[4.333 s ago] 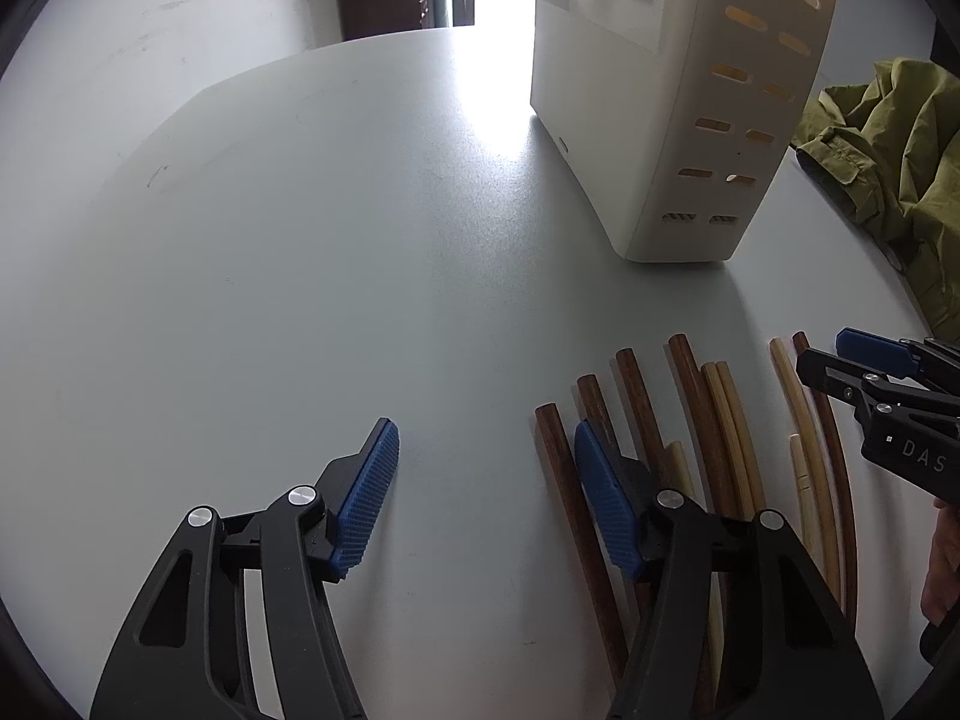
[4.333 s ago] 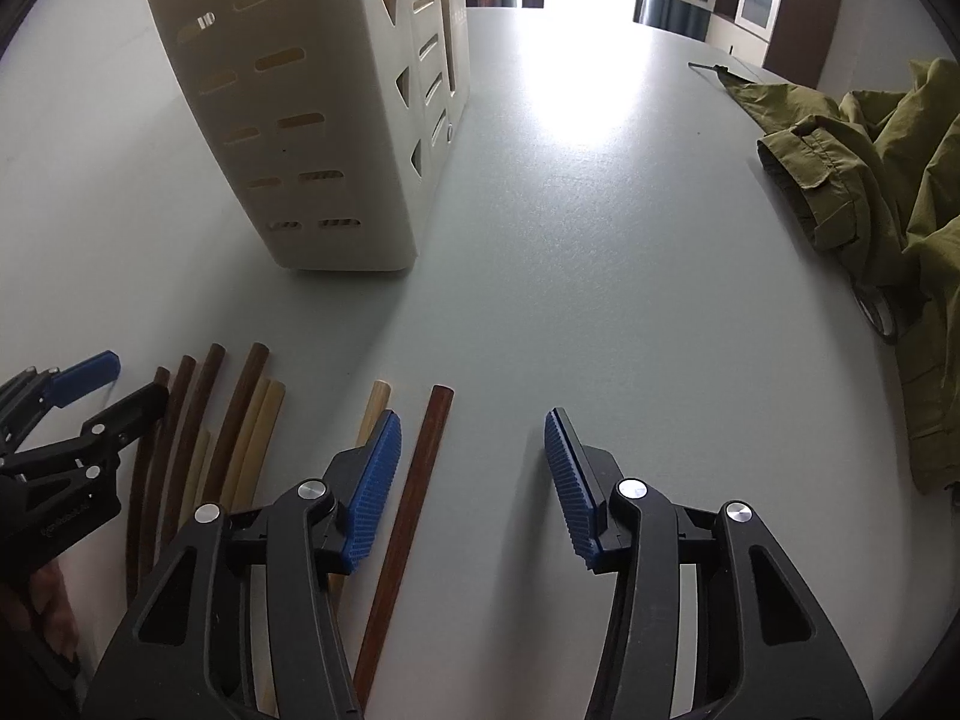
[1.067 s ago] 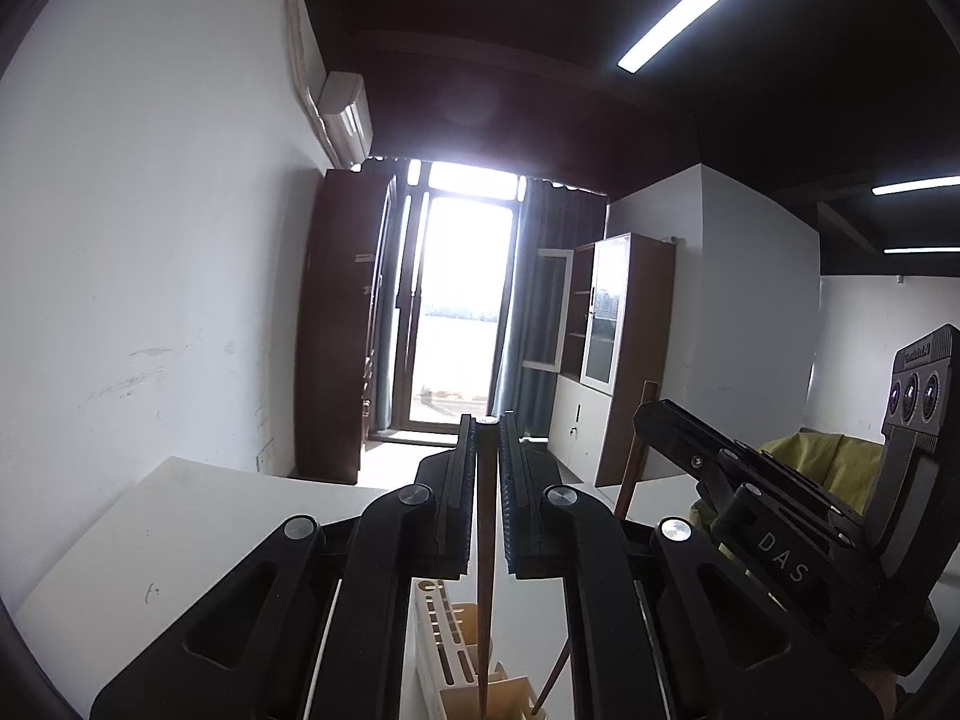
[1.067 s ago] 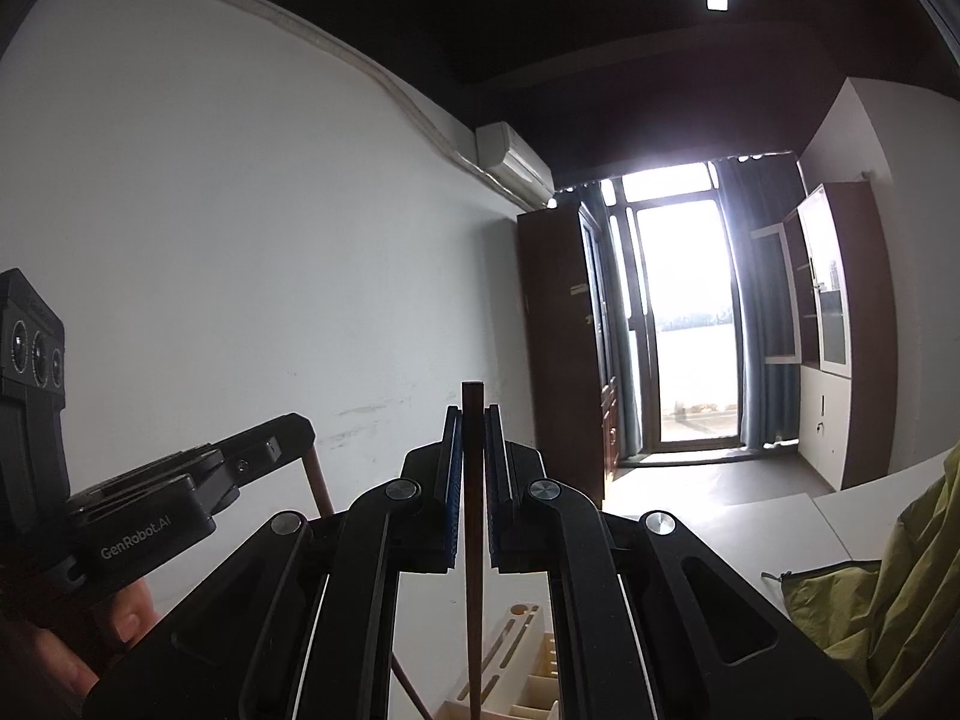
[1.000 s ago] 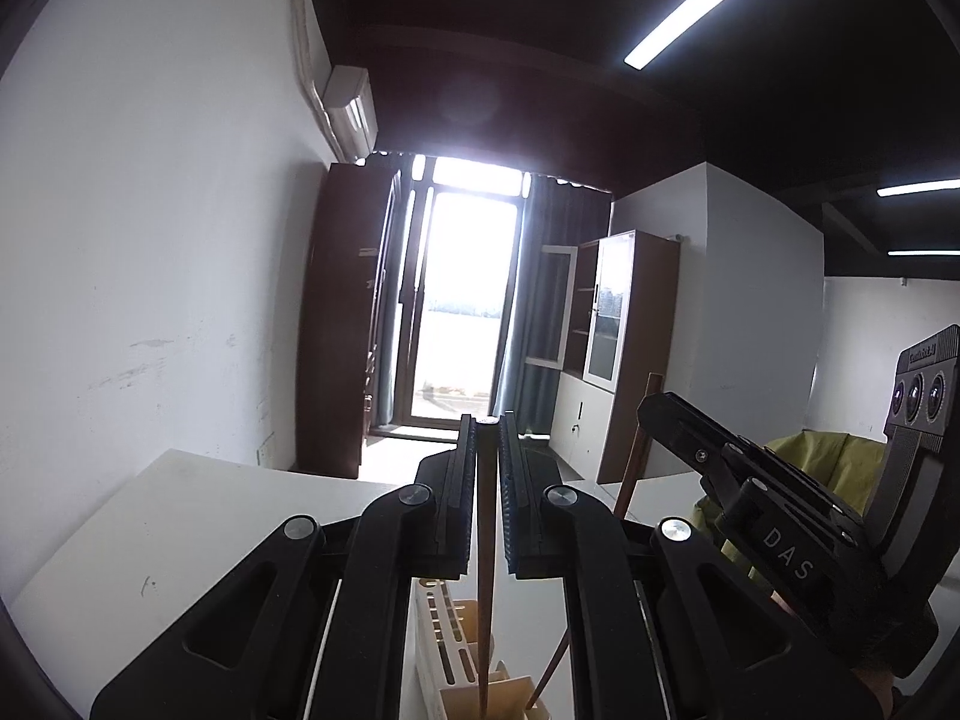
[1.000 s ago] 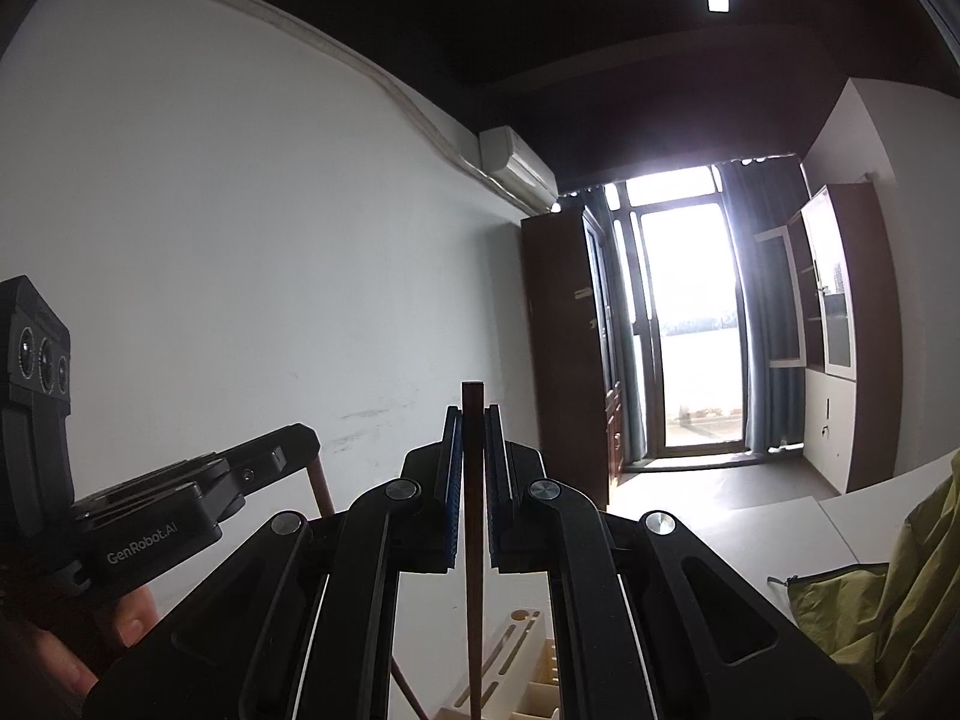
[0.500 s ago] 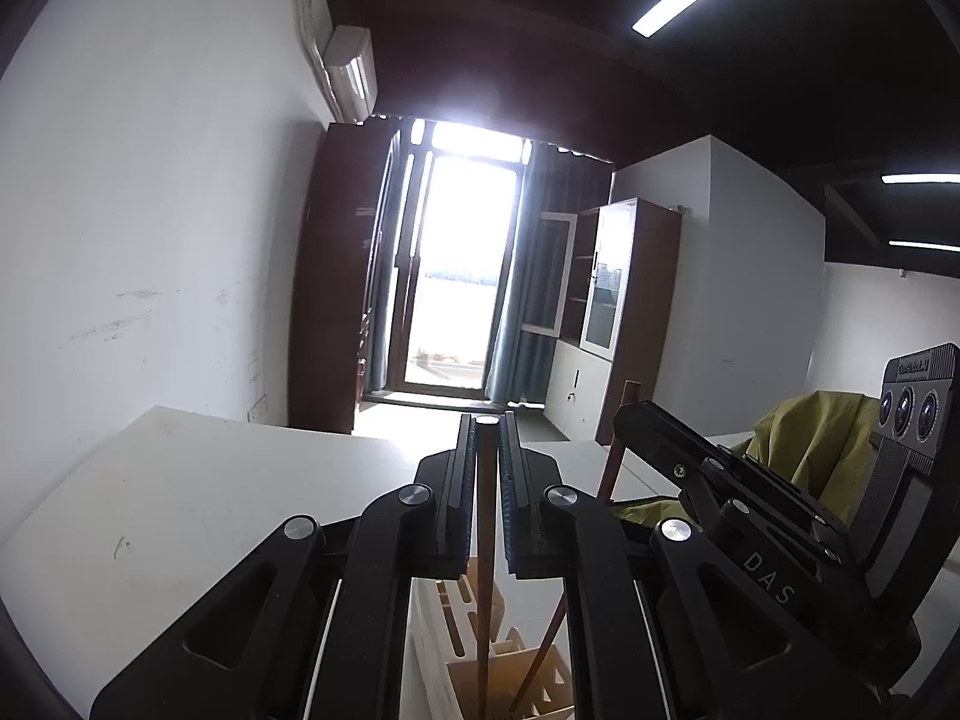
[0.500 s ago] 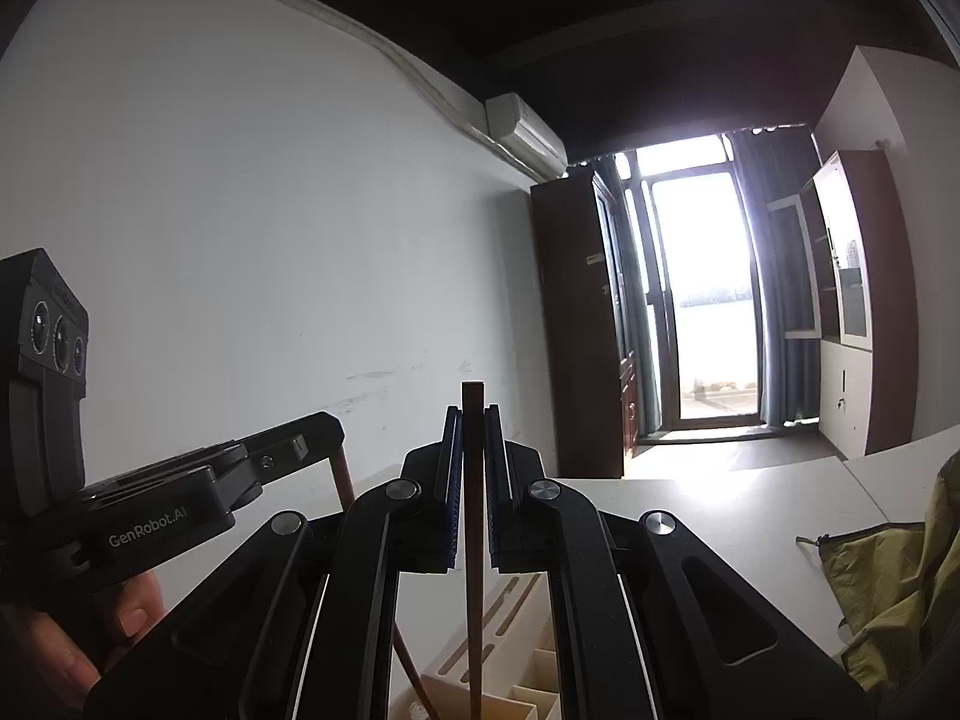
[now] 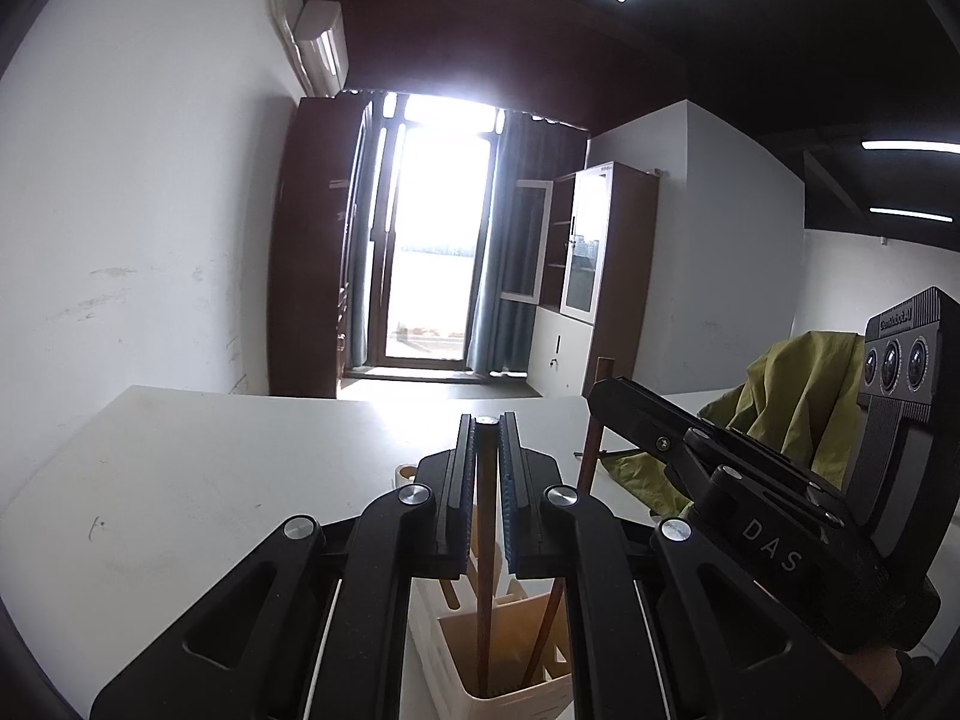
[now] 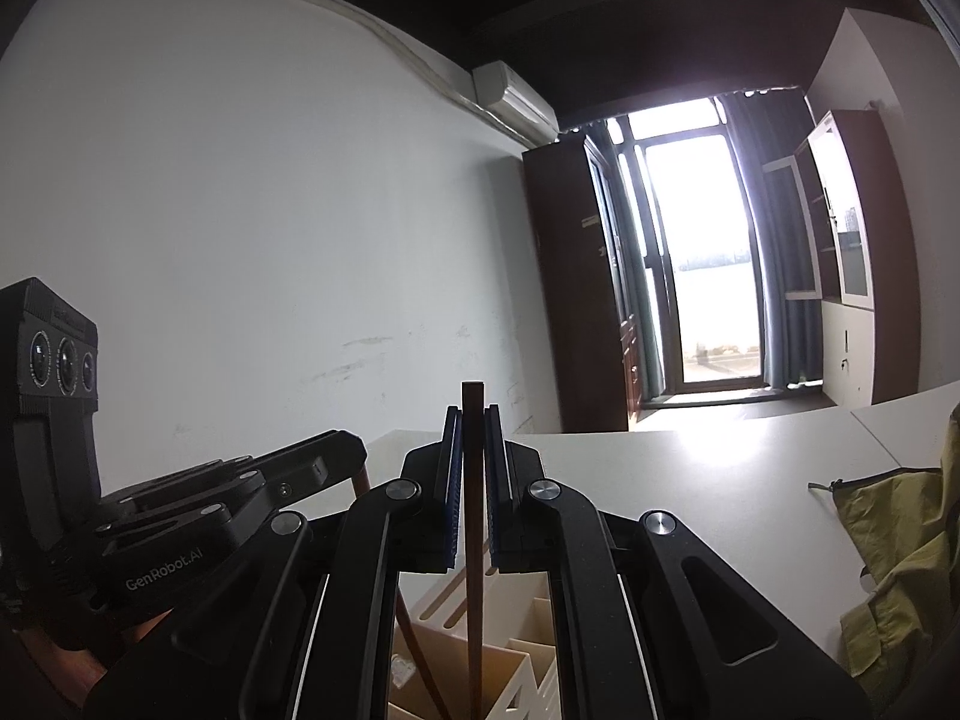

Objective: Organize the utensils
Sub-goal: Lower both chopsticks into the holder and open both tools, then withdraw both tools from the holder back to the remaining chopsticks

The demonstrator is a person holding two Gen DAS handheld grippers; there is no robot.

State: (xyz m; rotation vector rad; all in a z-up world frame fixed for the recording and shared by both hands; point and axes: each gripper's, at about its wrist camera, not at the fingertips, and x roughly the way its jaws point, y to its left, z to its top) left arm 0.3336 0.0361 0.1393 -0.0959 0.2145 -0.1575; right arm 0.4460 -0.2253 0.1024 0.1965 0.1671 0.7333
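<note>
Both claws, left [image 9: 486, 468] and right [image 10: 472, 468], each clamp a chopstick [image 9: 483, 570] upright over the holder [image 9: 510, 702]; release only once tips sit inside.

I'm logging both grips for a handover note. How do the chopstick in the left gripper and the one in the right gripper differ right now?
In the left wrist view, the left chopstick stands upright while the right chopstick leans.
The left gripper holds its stick with the top flush with the fingertips; in the right gripper the top pokes above.
Both are dark brown, clamped, lower ends in the white holder.
</note>
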